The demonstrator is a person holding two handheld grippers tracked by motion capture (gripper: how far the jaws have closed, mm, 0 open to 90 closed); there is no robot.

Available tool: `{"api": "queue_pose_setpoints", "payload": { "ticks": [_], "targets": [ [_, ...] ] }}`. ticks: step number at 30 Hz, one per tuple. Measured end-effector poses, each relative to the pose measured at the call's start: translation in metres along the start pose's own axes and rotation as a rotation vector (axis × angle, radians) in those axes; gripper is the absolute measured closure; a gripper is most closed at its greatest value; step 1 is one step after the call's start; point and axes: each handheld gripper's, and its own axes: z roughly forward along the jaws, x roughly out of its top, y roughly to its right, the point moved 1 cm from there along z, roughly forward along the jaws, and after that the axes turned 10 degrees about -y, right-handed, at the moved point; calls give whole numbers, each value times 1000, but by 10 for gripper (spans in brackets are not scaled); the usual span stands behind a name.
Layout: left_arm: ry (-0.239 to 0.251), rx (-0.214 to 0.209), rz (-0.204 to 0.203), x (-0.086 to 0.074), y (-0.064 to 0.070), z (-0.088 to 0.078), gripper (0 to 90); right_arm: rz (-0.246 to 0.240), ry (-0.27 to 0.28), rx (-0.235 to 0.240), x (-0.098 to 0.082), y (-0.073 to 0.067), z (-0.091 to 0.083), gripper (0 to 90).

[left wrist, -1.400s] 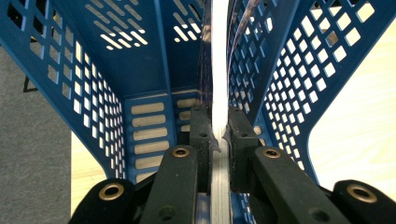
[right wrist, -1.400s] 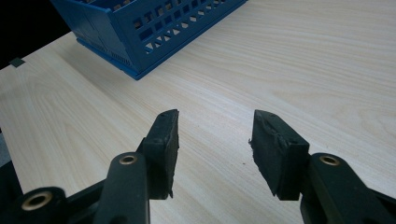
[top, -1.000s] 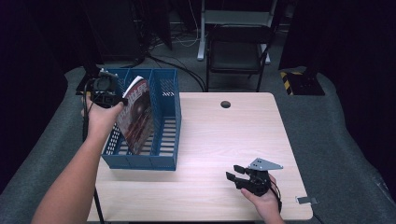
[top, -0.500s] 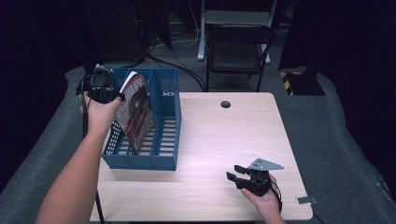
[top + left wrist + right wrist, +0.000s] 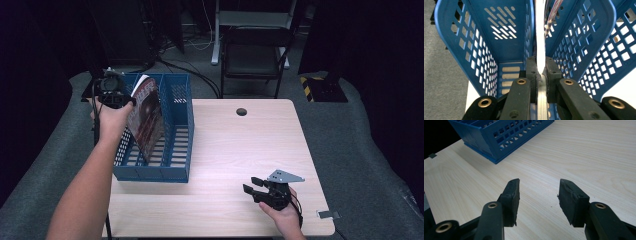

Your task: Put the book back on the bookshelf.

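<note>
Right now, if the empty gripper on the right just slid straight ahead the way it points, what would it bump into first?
Probably the blue file organizer. The right gripper is open, low over the bare wooden table, aimed roughly toward the organizer's near corner; its line may pass just beside it, since depth is hard to judge.

This looks like a lab or recording studio set up with office gear. A pale wood-grain desk with a cable hole at 12 o'clock stands on grey carpet, ringed by black curtains. Behind it, at 12 o'clock, are a dark chair and loose cables; a blue file rack sits at 9 o'clock.
</note>
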Motion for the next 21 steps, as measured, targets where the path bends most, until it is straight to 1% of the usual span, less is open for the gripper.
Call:
{"api": "queue_pose_setpoints", "payload": {
  "ticks": [7, 8, 9, 12, 14, 16, 19, 21],
  "targets": [
    [15, -6, -2, 1, 1, 2, 840, 0, -3, -2, 0, 0, 0, 513],
    [15, -7, -3, 1, 2, 2, 840, -1, -2, -1, 0, 0, 0, 513],
    [12, -9, 5, 1, 2, 3, 840, -1, -1, 0, 0, 0, 0, 513],
    [6, -16, -4, 1, 2, 5, 840, 2, -3, 3, 0, 0, 0, 513],
    [16, -22, -9, 0, 1, 6, 839, 2, -5, 2, 0, 1, 0, 513],
    [12, -28, -1, 0, 0, 5, 836, 1, -6, 0, 0, 1, 0, 513],
    [18, -29, 6, -2, -2, 5, 814, 2, -9, 0, 0, 1, 0, 513],
    [17, -27, 3, -4, -3, 4, 786, 1, -8, -1, 0, 1, 1, 512]
  ]
}}
